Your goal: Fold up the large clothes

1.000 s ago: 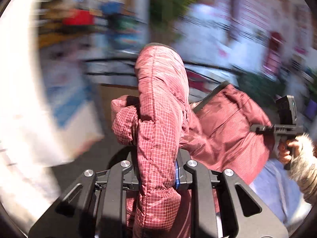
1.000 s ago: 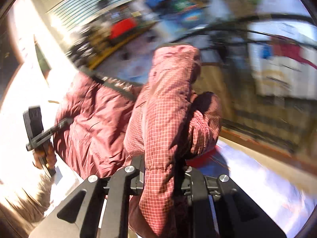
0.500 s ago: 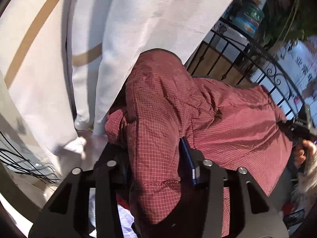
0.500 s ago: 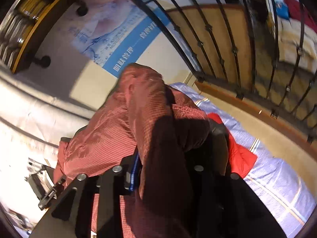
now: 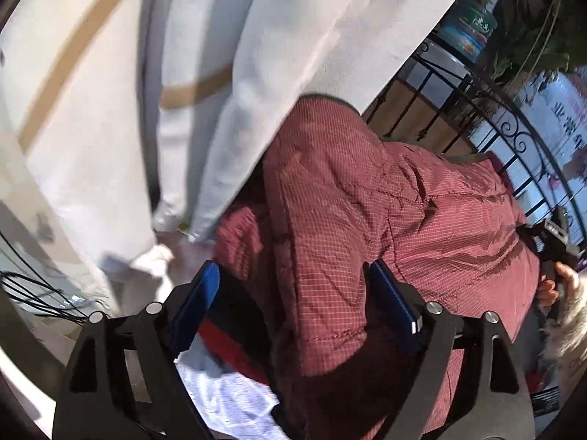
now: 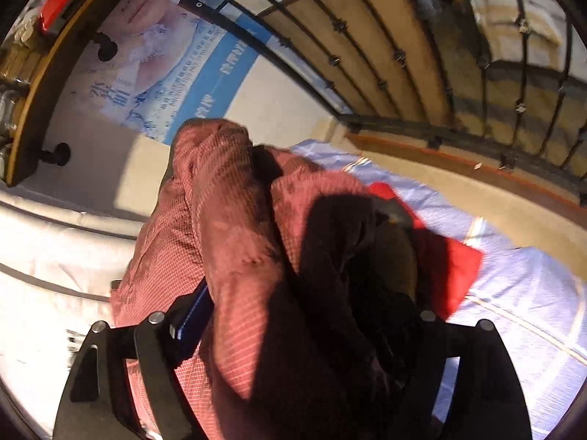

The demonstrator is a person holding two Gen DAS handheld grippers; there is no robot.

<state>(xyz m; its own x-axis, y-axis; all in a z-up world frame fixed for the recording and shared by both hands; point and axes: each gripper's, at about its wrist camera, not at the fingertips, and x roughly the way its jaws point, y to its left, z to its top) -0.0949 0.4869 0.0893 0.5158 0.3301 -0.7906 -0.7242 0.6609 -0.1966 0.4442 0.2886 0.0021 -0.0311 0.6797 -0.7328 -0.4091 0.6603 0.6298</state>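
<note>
A dark red checked padded jacket (image 5: pixel 403 220) fills both wrist views. My left gripper (image 5: pixel 297 293) stands open, its blue pads (image 5: pixel 198 300) wide apart, with a fold of the jacket lying loose between them. In the right wrist view the same jacket (image 6: pixel 227 220) drapes over my right gripper (image 6: pixel 293 315), whose jaws also stand wide apart with cloth between them; the right-hand finger is hidden in shadow. The right gripper and the hand on it show at the left wrist view's right edge (image 5: pixel 554 253).
A pale blue sheet (image 6: pixel 513 293) covers the bed, with a bright red garment (image 6: pixel 451 264) on it. A black iron railing (image 6: pixel 403 55) and a poster (image 6: pixel 157 66) stand behind. White curtains (image 5: pixel 183 91) hang at the left.
Both grippers swung down toward the bed with the jacket. The left jaws have opened from a tight grip on the fold; the right jaws have spread too.
</note>
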